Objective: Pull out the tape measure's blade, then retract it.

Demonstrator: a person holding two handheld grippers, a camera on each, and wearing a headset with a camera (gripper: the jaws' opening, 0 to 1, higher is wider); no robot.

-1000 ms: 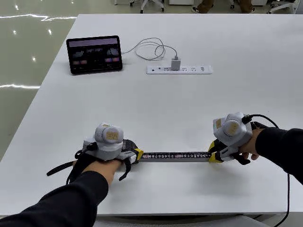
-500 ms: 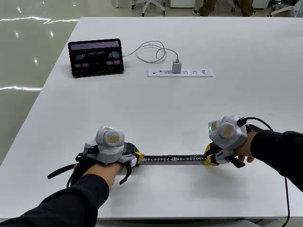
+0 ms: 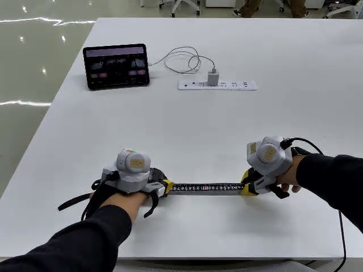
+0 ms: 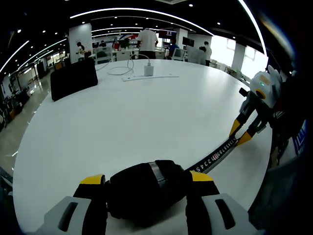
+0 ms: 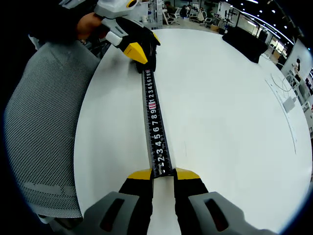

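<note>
Presently, the left gripper (image 4: 147, 179) clamps the black tape measure case (image 4: 142, 198) at near left. The right gripper (image 5: 162, 175) pinches the tip of the extended blade (image 5: 154, 125), which lies flat on the white table (image 3: 227, 130).

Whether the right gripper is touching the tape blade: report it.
Touching. The right gripper view shows the right gripper pinching the end of the blade, with both yellow tips pressed against its edges.

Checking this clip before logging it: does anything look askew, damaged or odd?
Nothing stands out. The blade runs straight and unkinked across the table from the case in the left hand-held gripper to the right hand-held gripper pinching its tip.
</note>
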